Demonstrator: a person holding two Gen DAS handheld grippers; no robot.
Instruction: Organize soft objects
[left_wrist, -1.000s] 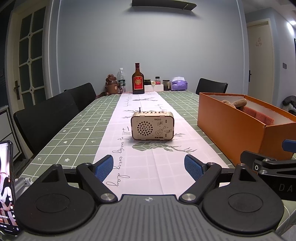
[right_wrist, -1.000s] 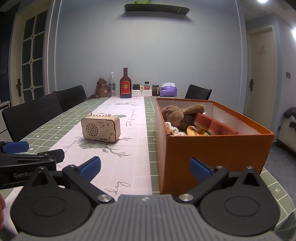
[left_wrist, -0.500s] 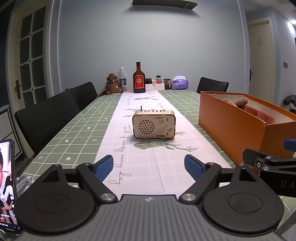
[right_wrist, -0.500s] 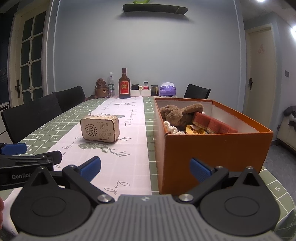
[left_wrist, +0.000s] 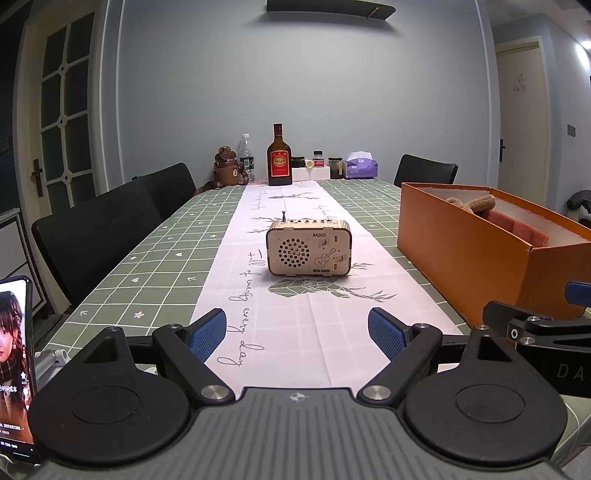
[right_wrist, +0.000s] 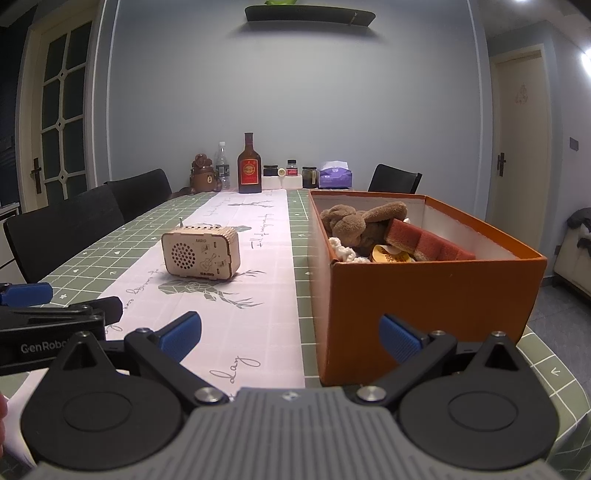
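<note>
An orange box (right_wrist: 424, 295) stands on the table at the right; it also shows in the left wrist view (left_wrist: 461, 251). Inside lie a brown plush toy (right_wrist: 354, 221), a red-brown sponge (right_wrist: 424, 240), a white knitted piece (right_wrist: 343, 249) and a yellow round item (right_wrist: 388, 254). My left gripper (left_wrist: 297, 332) is open and empty, low over the table's near end. My right gripper (right_wrist: 290, 336) is open and empty, just before the box's near left corner. Each gripper shows at the edge of the other's view.
A wooden toy radio (left_wrist: 308, 247) stands mid-table on the white runner. A red-labelled bottle (left_wrist: 279, 157), water bottle, bear flask, jars and a tissue box (left_wrist: 360, 168) line the far end. Black chairs (left_wrist: 99, 229) stand at the left. A phone (left_wrist: 14, 362) stands at the near left.
Both grippers have drawn back and risen slightly, so the radio and box look a little farther away. Both stay open and empty.
</note>
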